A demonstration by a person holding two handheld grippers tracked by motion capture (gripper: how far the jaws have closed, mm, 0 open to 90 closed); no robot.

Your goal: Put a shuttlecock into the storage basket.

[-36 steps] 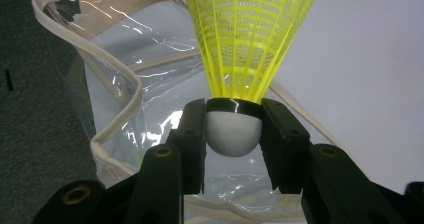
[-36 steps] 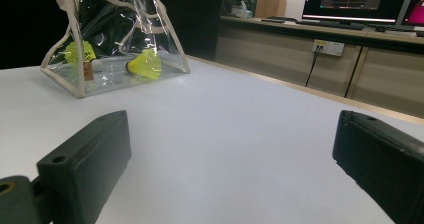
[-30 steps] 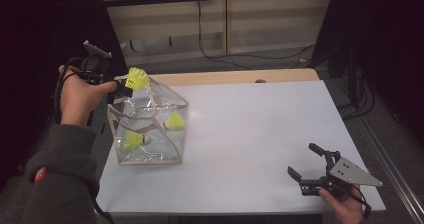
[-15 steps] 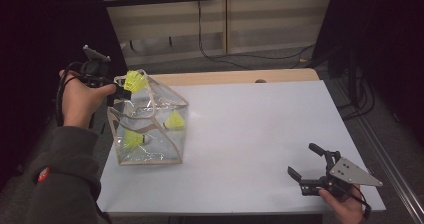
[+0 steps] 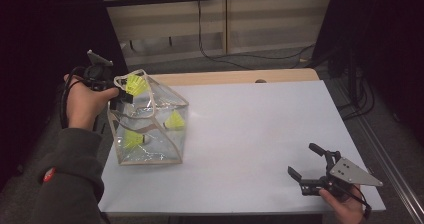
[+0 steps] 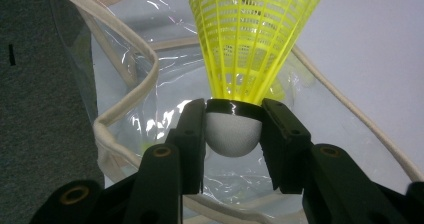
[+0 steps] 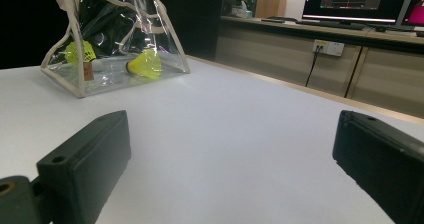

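Gripping yellow shuttlecock (image 6: 250, 44) w/ left tool (image 6: 233, 129) over clear bag (image 5: 150, 134).

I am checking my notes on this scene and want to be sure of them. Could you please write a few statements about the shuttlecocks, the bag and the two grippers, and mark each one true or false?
1. The left gripper holds a yellow shuttlecock by its white head. True.
2. The clear bag is empty. False: yellow shuttlecocks lie inside it.
3. The right gripper clamps the bag's rim. False: its jaws stand open over the white table, far from the bag.
4. The held shuttlecock is above the bag's opening. True.
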